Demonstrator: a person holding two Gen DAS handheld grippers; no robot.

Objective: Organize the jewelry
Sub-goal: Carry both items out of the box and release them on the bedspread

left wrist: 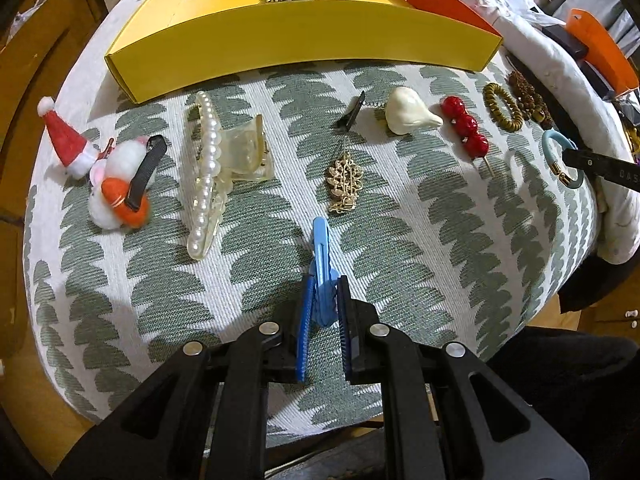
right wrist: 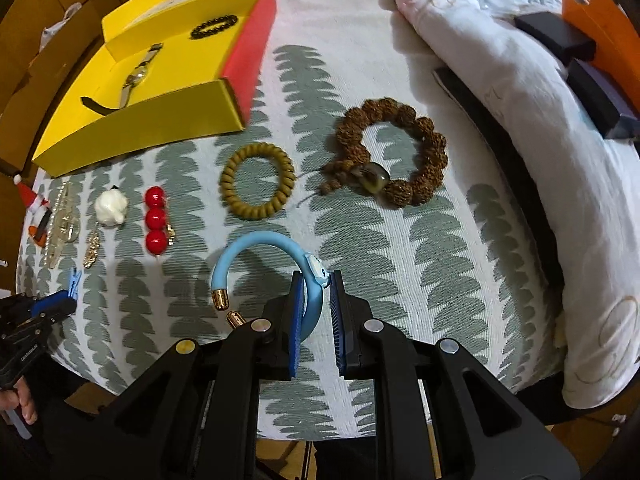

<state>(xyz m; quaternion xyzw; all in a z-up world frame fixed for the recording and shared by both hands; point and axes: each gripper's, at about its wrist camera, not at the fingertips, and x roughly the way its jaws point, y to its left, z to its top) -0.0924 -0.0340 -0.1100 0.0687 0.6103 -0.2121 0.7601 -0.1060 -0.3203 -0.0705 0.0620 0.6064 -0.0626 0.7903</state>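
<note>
My left gripper (left wrist: 323, 280) is shut on a blue hair clip (left wrist: 321, 248) whose tip points toward the gold chain brooch (left wrist: 345, 184) on the leaf-patterned cloth (left wrist: 400, 248). My right gripper (right wrist: 316, 280) is shut on a light blue bangle (right wrist: 256, 248) with gold end caps, low over the cloth (right wrist: 400, 248). The bangle (left wrist: 560, 160) and right fingertip show at the far right of the left wrist view. The left gripper (right wrist: 56, 300) with the clip (right wrist: 74, 282) appears at the left edge of the right wrist view. An open yellow box (left wrist: 280, 36) (right wrist: 132, 120) holds a watch (right wrist: 138, 74) and a dark bead bracelet (right wrist: 214, 26).
Laid out in a row are a Santa hat clip (left wrist: 66, 136), pompom clips (left wrist: 124, 188), a pearl claw clip (left wrist: 212, 168), a cream shell clip (left wrist: 408, 110), a red ball pin (right wrist: 156, 220), an olive coil tie (right wrist: 258, 180) and a brown seed bracelet (right wrist: 392, 152). White bedding (right wrist: 540, 120) bounds the right.
</note>
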